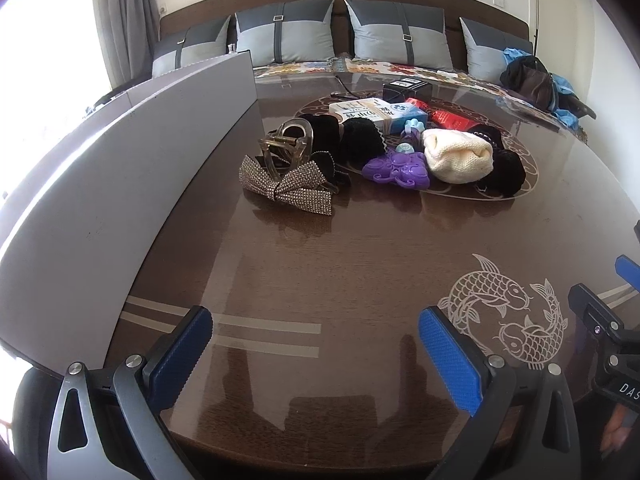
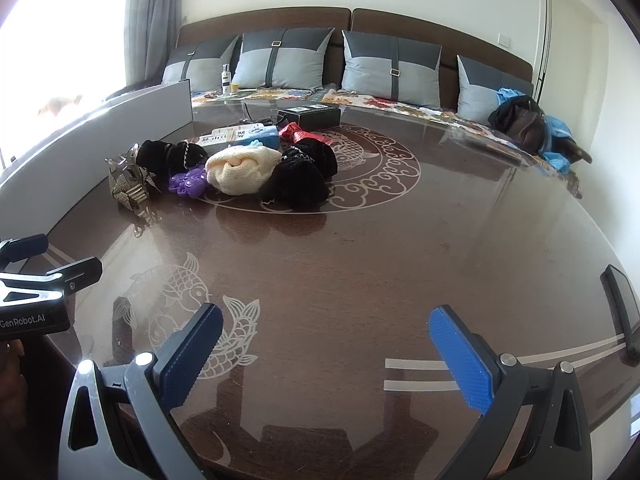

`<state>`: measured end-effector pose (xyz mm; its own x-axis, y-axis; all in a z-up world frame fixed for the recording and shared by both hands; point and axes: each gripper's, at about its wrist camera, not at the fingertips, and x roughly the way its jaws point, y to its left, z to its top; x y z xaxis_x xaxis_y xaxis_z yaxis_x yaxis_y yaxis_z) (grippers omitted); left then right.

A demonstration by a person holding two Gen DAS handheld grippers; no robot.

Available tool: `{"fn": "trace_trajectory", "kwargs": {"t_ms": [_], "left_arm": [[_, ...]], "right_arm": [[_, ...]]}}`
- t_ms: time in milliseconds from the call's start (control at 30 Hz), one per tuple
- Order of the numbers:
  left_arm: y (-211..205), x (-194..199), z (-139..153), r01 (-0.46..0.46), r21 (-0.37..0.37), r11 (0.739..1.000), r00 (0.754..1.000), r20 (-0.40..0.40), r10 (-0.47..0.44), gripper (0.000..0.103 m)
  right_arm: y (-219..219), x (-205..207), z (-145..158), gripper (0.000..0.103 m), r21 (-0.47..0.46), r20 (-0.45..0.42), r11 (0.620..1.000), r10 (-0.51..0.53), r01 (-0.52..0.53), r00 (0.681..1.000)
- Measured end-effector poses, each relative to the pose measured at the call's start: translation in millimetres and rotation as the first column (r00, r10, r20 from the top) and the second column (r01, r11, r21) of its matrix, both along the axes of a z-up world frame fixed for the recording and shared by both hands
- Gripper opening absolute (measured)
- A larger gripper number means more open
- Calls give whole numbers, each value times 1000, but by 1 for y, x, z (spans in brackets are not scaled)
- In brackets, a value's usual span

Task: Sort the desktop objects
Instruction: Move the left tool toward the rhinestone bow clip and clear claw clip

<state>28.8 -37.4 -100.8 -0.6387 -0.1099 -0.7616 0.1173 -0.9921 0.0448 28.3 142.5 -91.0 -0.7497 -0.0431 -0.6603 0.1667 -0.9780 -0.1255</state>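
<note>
Left wrist view. Left tool (image 1: 316,340): blue-padded fingers spread wide, released, nothing between them, low over the glossy brown surface (image 1: 340,264). Pile of objects toward 12 o'clock, well apart from the tool. Rhinestone bow clip (image 1: 286,188) at the near left of the pile, touching a clear claw clip (image 1: 289,142) behind it. Purple plastic toy (image 1: 398,170) at centre; cream knitted item (image 1: 458,156) just beside it at 3 o'clock; black fabric pieces (image 1: 505,174) on both sides of the cream item. White-and-blue box (image 1: 380,114), red packet (image 1: 448,118) and black box (image 1: 407,90) at the rear. Grey panel (image 1: 120,184) runs along 9 to 11 o'clock. Only here: the claw clip's clear shape, and the right tool's body at the 3 o'clock edge.

Right wrist view. Right tool (image 2: 326,330): fingers apart, released, empty, over the surface (image 2: 400,260). Same pile toward 11 o'clock, well apart. Cream knitted item (image 2: 242,170) centre, purple plastic toy (image 2: 188,183) at its 9 o'clock, bow clip (image 2: 130,190) farthest left. Only here: small bottle (image 2: 226,77) behind the panel, dark flat device (image 2: 622,312) at the 3 o'clock rim, left tool's body at 9 o'clock.
</note>
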Motion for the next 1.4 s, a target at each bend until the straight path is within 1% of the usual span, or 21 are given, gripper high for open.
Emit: {"fn": "trace_trajectory", "kwargs": {"t_ms": [133, 200, 267, 333, 467, 567, 667, 733, 867, 1000, 1100, 1233, 1300, 1400], "left_arm": [[1, -3, -4, 4, 10, 1000, 1000, 28, -4, 103], [1, -6, -7, 14, 22, 1000, 998, 58, -15, 103], [-1, -7, -8, 15, 41, 999, 998, 66, -18, 103], [-5, -9, -9, 14, 71, 997, 996, 82, -20, 103], [-7, -16, -8, 16, 74, 997, 993, 118, -24, 103], [-10, -28, -8, 4, 77, 997, 989, 148, -15, 103], [-13, -40, -8, 17, 80, 997, 986, 165, -30, 103], [-14, -52, -8, 33, 81, 996, 982, 182, -48, 103], [-17, -84, -8, 58, 86, 995, 973, 217, -75, 103], [-19, -113, -8, 81, 86, 993, 973, 210, -97, 103], [-21, -129, -9, 83, 81, 993, 980, 174, -96, 103], [-24, -141, -10, 113, 75, 991, 986, 113, -121, 103], [-25, -144, -10, 128, 76, 989, 985, 106, -135, 103], [-25, -142, -10, 126, 77, 989, 987, 95, -133, 103]], "right_arm": [[-1, -16, -1, 103, -8, 66, 1000, -4, 4, 998], [-6, -27, -3, 103, 12, 108, 1000, 18, -19, 994], [-12, -38, -5, 103, 32, 142, 998, 42, -47, 989], [-15, -50, -6, 103, 33, 172, 997, 56, -63, 984], [-18, -73, -10, 103, 18, 228, 996, 77, -83, 971], [-22, -88, -12, 103, 24, 247, 994, 95, -104, 964], [-23, -101, -12, 103, 17, 248, 992, 113, -121, 962], [-23, -110, -14, 103, -11, 255, 991, 133, -134, 958], [-27, -130, -15, 103, -11, 241, 986, 166, -168, 956], [-29, -145, -15, 103, -13, 228, 982, 184, -186, 956], [-30, -151, -14, 103, -14, 229, 983, 180, -182, 956], [-30, -152, -14, 103, -11, 230, 983, 179, -182, 957], [-30, -152, -14, 103, -11, 230, 983, 179, -182, 957], [-30, -151, -14, 103, -11, 229, 983, 179, -182, 957]]}}
